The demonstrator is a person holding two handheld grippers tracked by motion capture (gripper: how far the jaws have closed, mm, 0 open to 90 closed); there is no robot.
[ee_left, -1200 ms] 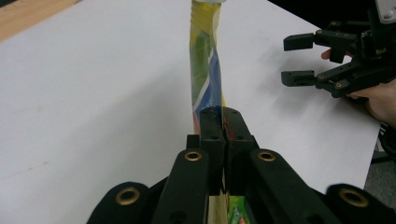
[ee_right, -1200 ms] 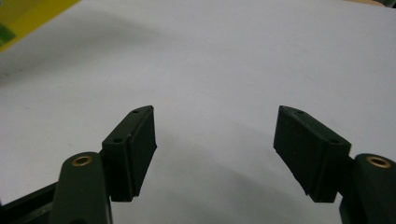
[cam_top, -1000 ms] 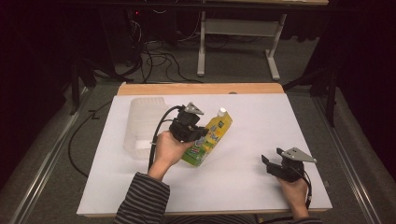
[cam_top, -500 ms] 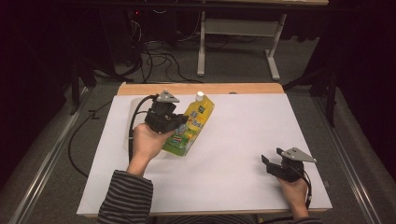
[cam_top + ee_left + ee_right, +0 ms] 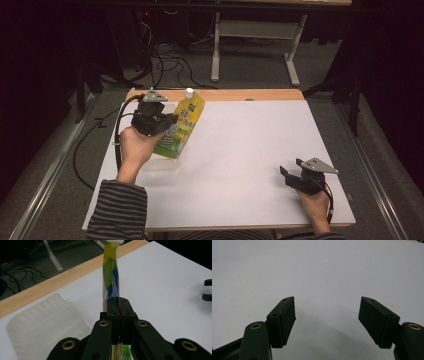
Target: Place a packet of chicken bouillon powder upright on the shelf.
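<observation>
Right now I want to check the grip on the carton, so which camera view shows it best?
The high view: the whole carton shows, tilted, held by the left gripper above the clear tray. The left gripper view shows just its thin edge pinched between the jaws.

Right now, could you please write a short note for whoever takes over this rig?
Left gripper: shut on the carton, pinching its flat edge, carton tilted above the plastic tray at the table's far left.
Right gripper: open, holding nothing, resting low at the near right of the table.
Done: the carton is picked up and held over the tray.
Left: probably lowering the carton into the tray and letting go; the tray looks shallow, so ease it down flat. The right gripper is free to steady the tray if needed.
</observation>
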